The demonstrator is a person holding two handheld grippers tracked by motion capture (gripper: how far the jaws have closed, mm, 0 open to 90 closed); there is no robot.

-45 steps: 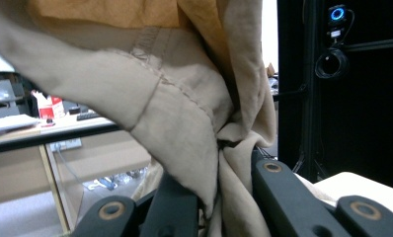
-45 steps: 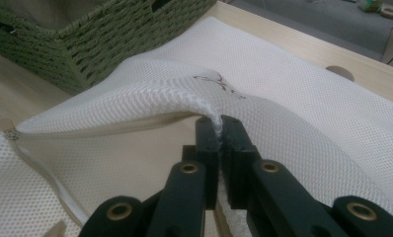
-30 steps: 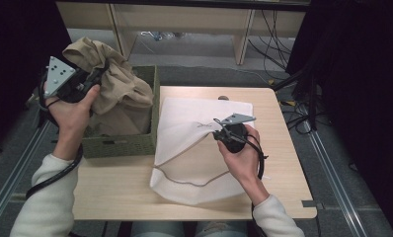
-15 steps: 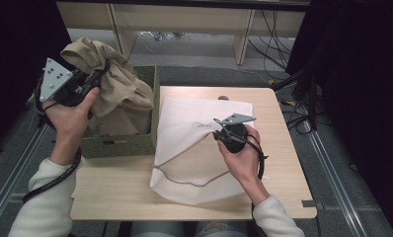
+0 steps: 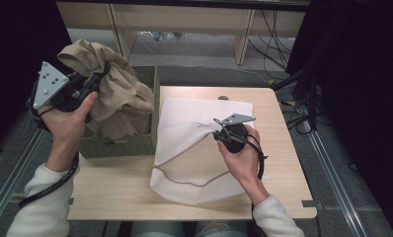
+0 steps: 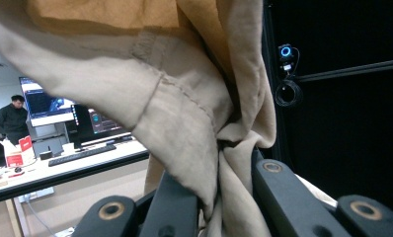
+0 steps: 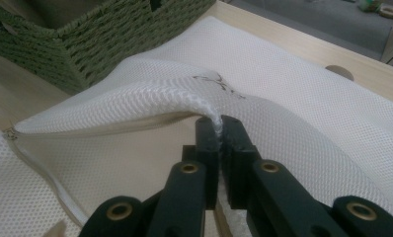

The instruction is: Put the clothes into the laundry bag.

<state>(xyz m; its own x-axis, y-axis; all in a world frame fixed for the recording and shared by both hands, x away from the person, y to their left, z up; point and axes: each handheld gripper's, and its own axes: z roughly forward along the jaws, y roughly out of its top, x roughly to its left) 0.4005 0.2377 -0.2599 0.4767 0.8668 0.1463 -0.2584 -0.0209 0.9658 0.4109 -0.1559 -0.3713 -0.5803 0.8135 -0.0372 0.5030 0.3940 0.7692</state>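
Note:
A white mesh bag (image 5: 194, 148) lies on the wooden table (image 5: 283, 148), its zipped mouth toward the left. My right gripper (image 5: 217, 132) is shut on the bag's upper edge (image 7: 204, 108) and lifts it, so the mouth gapes. A tan garment (image 5: 118, 96) hangs bunched above the green woven basket (image 5: 130, 145) at the table's left. My left gripper (image 5: 101, 73) is shut on a fold of that garment (image 6: 184, 123), held up over the basket's left side. The cloth trails down into the basket.
The basket (image 7: 100, 34) stands against the bag's left edge. Bare tabletop lies in front of the basket and to the right of the bag. A round hole (image 5: 223, 98) sits near the table's far edge. Cables lie on the floor beyond.
My left gripper has drawn the tan garment a little to the left and slightly up. The right gripper and the bag have stayed still.

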